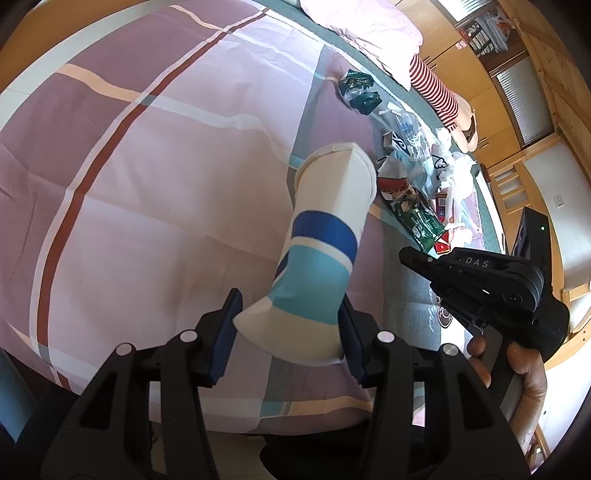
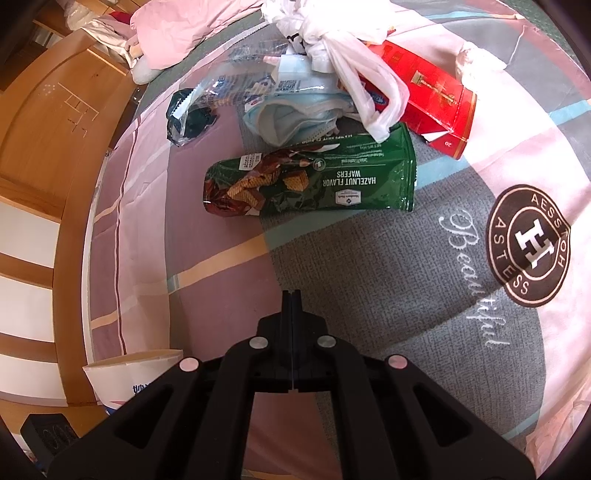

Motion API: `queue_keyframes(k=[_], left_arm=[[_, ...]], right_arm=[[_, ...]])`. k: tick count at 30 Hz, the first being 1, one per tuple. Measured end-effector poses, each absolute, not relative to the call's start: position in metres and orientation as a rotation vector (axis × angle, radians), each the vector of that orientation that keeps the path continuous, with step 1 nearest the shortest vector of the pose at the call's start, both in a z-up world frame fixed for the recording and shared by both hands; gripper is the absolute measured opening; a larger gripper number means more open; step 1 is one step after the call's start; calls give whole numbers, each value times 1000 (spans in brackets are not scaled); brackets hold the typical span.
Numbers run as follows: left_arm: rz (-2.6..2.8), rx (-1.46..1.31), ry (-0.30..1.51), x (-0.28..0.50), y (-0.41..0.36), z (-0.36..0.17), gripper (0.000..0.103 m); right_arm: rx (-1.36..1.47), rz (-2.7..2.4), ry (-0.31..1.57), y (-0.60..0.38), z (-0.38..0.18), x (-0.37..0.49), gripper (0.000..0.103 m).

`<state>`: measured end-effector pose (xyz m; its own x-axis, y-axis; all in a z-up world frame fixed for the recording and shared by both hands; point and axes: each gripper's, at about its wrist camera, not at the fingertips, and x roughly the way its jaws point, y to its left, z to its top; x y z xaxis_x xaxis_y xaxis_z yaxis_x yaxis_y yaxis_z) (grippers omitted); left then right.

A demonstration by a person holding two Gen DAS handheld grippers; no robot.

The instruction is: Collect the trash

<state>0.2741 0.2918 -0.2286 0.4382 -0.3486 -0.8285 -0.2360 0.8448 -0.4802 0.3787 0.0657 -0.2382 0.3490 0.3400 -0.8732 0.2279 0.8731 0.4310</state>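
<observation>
left jaws (image 1: 288,339) pinching paper cup (image 1: 321,251), right jaws (image 2: 291,295) pressed together (above bedspread (image 2: 369,258))

On the bedspread ahead of me I count one green wafer bag (image 2: 325,177), one red carton (image 2: 432,92), one knotted white plastic bag (image 2: 351,55), one pale blue face mask (image 2: 295,114) and one crumpled tissue (image 2: 476,61). Further back lie two dark green wrappers (image 1: 356,90). I count one paper cup (image 1: 317,254), two tongs and one pink pillow (image 2: 177,33).
</observation>
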Motion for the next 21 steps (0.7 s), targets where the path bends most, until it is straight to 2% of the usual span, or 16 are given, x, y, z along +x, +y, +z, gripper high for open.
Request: queue_keyframes(k=[21], left_arm=[[-75,-589,1144,274,292,-231,51]], right_arm=[[544,81,1237,66,-240,379,1]])
